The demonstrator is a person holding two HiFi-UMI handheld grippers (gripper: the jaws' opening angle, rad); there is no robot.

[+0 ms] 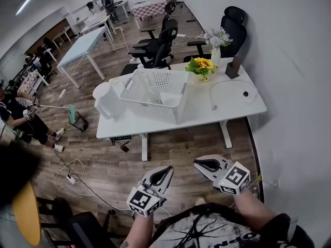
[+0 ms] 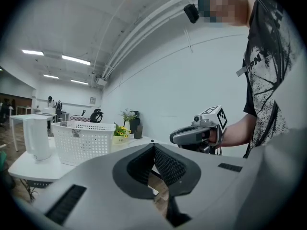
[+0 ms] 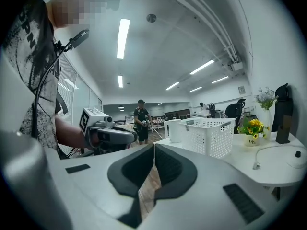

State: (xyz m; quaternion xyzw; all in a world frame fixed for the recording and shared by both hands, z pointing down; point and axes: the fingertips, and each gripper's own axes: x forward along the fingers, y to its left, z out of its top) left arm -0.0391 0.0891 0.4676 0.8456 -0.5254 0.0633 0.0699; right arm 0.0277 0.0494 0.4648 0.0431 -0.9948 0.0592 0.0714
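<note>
Left gripper [image 1: 168,168] and right gripper [image 1: 199,163] hang over the wooden floor [image 1: 181,148], fingers of both pressed together and empty, well short of the white perforated plastic basket [image 1: 155,111] standing on the white surface [image 1: 235,105] beside a white jug [image 1: 107,101].

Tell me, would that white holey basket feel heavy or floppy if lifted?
Probably light for its size: the white basket has thin walls full of holes. Likely fairly stiff, since its walls stand straight. Wide and low on the table, it should slide rather than tip.
</note>
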